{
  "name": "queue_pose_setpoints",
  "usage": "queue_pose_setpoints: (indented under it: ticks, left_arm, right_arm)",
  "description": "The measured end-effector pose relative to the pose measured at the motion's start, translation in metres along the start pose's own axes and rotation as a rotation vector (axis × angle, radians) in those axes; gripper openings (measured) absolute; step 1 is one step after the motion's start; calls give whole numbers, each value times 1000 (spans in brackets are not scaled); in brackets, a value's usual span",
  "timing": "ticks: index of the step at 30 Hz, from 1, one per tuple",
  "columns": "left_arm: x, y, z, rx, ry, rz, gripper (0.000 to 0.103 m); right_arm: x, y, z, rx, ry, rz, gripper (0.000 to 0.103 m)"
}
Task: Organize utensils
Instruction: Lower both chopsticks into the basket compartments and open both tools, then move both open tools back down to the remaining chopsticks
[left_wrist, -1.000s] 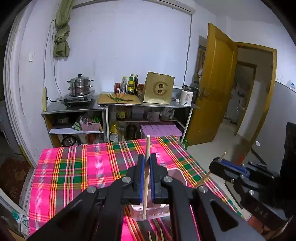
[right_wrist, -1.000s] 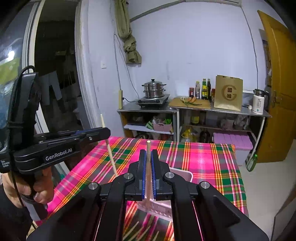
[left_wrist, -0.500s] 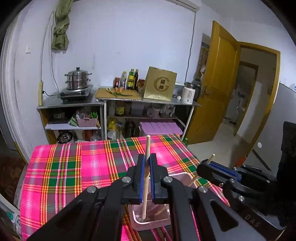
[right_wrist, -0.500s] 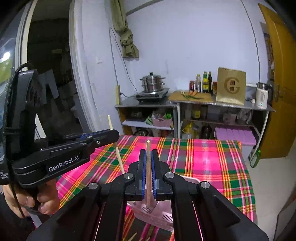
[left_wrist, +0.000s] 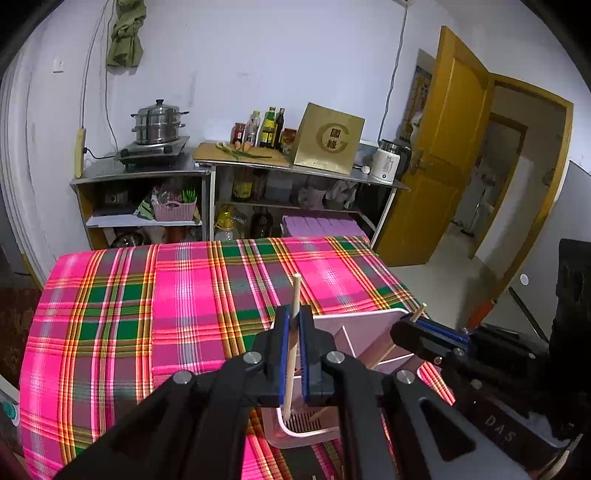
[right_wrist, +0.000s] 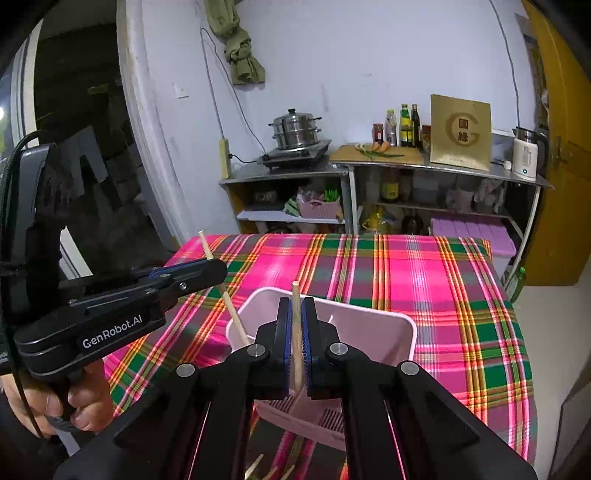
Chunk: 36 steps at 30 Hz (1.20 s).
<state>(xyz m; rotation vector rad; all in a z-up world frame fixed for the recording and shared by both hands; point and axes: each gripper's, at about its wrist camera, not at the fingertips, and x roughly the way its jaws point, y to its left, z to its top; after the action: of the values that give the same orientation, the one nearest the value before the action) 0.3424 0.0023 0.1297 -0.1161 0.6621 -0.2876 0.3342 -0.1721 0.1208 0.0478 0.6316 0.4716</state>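
Since a second ago both chopsticks have come down from above the pink utensil basket (right_wrist: 400, 328) on the plaid tablecloth (left_wrist: 184, 295) until their lower ends dip inside it, so release looks close. The left gripper (left_wrist: 292, 347) jaws are clenched on one wooden chopstick (left_wrist: 291, 354), and the right gripper (right_wrist: 294, 345) jaws are clenched on a second chopstick (right_wrist: 295, 325). Counted: two grippers, two held chopsticks, one basket, and a few loose sticks just in front of it, too cropped to count.

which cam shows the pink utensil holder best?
Right wrist: the pink utensil holder shows its full far rim and open top behind the right claw. Left wrist shows only the divider and slotted bottom, with both claws in front.
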Motion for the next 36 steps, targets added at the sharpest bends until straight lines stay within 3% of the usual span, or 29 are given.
queue_pose_setpoints:
  ticks: [3,6,10,16,19,25,36]
  left_arm:
    - [1,2,-2,-8,6,7,6]
    - [-3,2,-3,-10,-1,9,13]
    - [-14,2,-7,-11,-21,14,26]
    - [-46,0,-23,-10,-69,14,31]
    - [-66,-3,-39,2,-96,27,36]
    - [-101,-12,-81,34,-132,40,36]
    - [-143,-7,-155,-8,-164,74,36]
  right_arm:
    - [2,-1,-2,4,16,9,5]
    - [-2,-3,-4,3,13,3,6]
    - [-11,-4,-6,11,-2,4,18]
    - [-40,0,-19,-1,-41,0,21]
    - [-59,3,-29,-4,-64,-9,31]
    - [-94,10,-62,-11,-96,-7,31]
    - [-135,21,-127,-15,-113,-10,31]
